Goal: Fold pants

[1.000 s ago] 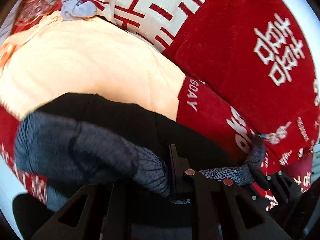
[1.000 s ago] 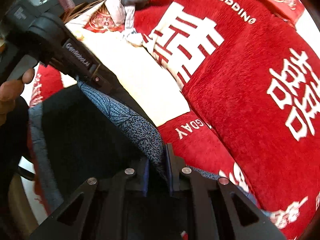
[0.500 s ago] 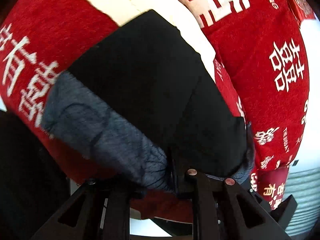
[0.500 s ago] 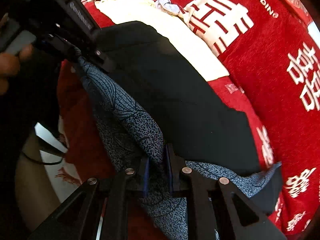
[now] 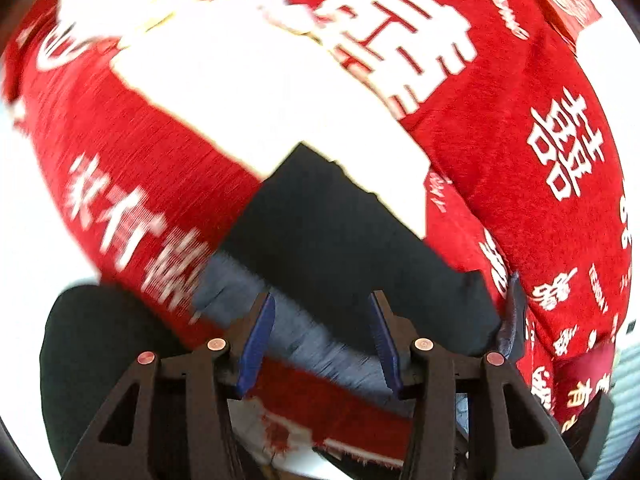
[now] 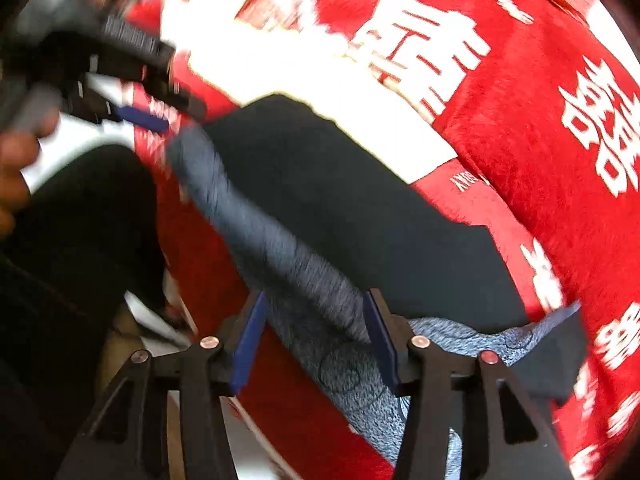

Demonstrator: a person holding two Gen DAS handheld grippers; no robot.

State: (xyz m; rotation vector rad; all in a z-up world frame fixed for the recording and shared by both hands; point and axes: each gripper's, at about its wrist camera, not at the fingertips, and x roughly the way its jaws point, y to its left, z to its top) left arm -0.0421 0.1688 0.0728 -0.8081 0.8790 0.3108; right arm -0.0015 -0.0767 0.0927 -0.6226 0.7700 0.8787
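Left wrist view: one pair of black pants (image 5: 360, 248) flat on red blanket (image 5: 540, 100), folded, long axis running from near edge diagonally away toward white panel (image 5: 260, 92); grey patterned waistband (image 5: 312, 340) nearest. Left gripper (image 5: 322, 344) just been opening, jaws spread, waistband between but not pinched. Right gripper (image 6: 314, 340) likewise spread, just opened, over waistband. Two grippers counted.

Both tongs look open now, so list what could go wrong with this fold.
1. The pants' patterned grey edge lies near the red cloth's front edge and could slide off.
2. That grey edge lies between the open right tongs and left tongs, whose jaws have just been opening; pulling back could drag it.
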